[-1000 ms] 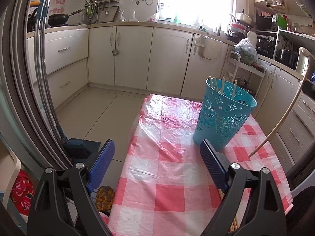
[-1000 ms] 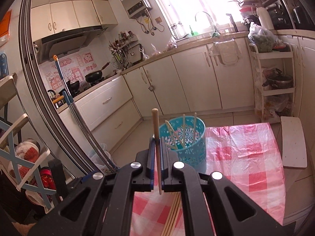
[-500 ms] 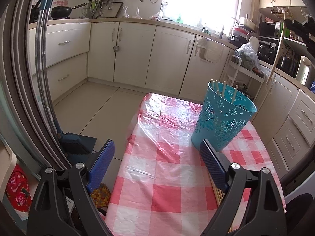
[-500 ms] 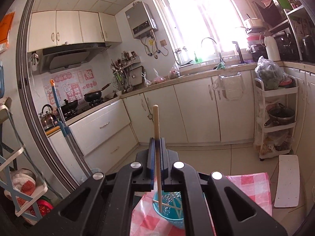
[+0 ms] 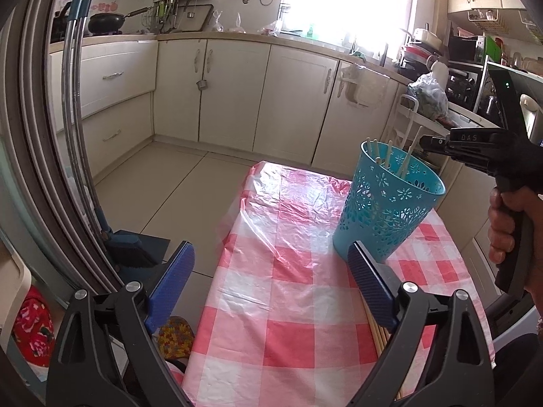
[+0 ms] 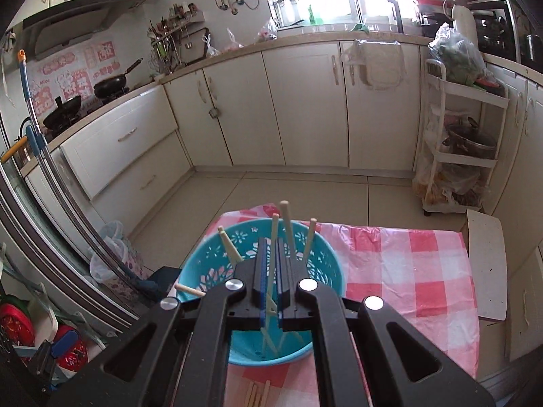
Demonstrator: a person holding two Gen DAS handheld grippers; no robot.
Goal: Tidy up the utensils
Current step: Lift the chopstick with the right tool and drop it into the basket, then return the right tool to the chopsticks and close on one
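Right gripper (image 6: 269, 271) swung down over the blue basket (image 5: 390, 203), clenched on one chopstick (image 6: 272, 254), tip inside the rim: release next. Left gripper (image 5: 271, 288) idle, spread, beside basket. More chopsticks (image 5: 376, 332) on counter (image 5: 288, 305) near basket.

Chopsticks (image 5: 407, 157) inside teal basket (image 5: 387, 210)

basket (image 5: 387, 203): turquoise, with cut-out flower pattern
chopsticks (image 6: 271, 257): pale cream wood
bench cloth (image 5: 292, 305): pink-and-white check under clear plastic
fingers (image 5: 171, 285): dark blue pads on black frames
cabinets (image 5: 234, 91): cream
pan (image 5: 105, 22): black
floor (image 5: 169, 183): beige tiles
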